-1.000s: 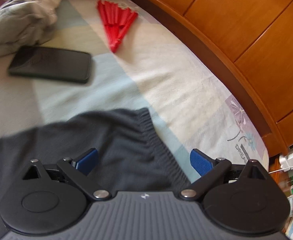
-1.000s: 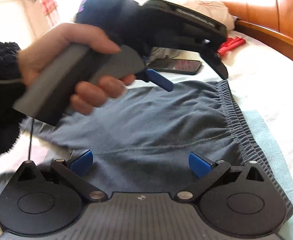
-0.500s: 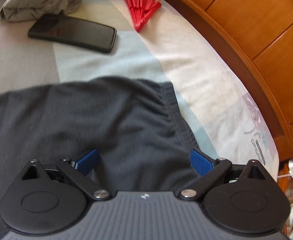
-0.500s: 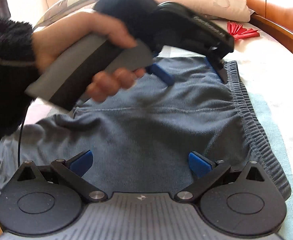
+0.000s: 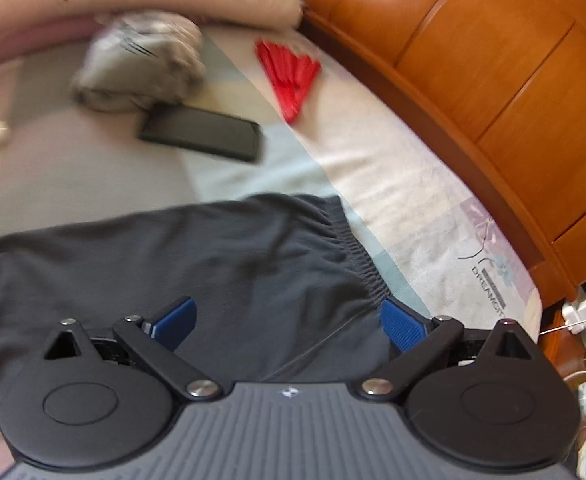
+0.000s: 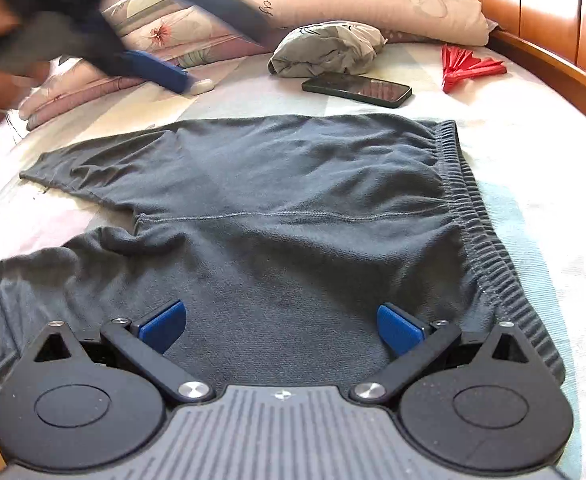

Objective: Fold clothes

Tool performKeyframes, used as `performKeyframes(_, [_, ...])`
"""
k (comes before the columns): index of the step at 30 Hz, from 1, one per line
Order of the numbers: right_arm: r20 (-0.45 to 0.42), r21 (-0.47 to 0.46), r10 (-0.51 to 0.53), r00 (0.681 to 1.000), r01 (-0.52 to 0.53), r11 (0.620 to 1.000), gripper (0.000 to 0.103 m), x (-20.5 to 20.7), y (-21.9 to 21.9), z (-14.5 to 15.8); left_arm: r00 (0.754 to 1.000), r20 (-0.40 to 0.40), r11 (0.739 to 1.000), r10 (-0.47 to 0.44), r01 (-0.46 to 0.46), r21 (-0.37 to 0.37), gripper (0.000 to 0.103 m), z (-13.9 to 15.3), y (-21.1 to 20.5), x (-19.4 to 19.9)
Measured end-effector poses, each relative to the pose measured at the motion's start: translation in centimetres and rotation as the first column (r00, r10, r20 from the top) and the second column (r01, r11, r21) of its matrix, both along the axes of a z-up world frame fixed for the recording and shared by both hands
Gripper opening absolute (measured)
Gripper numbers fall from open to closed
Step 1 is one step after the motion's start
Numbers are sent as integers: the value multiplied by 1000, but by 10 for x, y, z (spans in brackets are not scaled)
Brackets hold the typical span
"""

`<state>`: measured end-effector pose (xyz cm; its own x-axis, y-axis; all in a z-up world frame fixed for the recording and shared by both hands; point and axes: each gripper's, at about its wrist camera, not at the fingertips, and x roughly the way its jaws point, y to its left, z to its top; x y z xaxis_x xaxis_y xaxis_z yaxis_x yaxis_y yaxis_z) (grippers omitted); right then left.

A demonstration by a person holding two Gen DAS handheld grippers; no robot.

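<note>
Hovering wide open and empty over the grey shorts [image 6: 293, 208], both tongs, left [image 5: 289, 322] and right [image 6: 281, 326], are gripping nothing; bedsheet print [image 5: 489, 292] beside the shorts is reading "DREAM…".

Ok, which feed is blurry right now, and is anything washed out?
Left wrist view: motion blur smears the phone and grey bundle. Right wrist view: shorts sharp, left hand-held gripper streaked; sunlight bleaches the bedsheet.

Shorts [image 6: 293, 208]: matt dark-grey fleecy knit cloth, ribbed waistband. Phone [image 6: 357, 89]: glossy black glass. Headboard [image 5: 493, 80]: smooth varnished wood.
</note>
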<state>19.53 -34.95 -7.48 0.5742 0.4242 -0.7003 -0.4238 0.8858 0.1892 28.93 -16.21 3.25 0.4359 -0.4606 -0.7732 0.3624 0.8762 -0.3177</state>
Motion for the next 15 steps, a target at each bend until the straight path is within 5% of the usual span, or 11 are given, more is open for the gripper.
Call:
performKeyframes(3, [0,23,-23,1000,23,999,103,-1,-3,-1,1000,13,1000,27,-28,6,98,19,41,-25])
performKeyframes(12, [-25,191,-123,992,125,974,103,-6,-6,8,998,57,988,-34,25,151,99,-10,102,-118])
performKeyframes(15, [-30,156,-87,996,91,984,103,-21,15,5,996,69,979,-56,42,200,99,-20,121,-149])
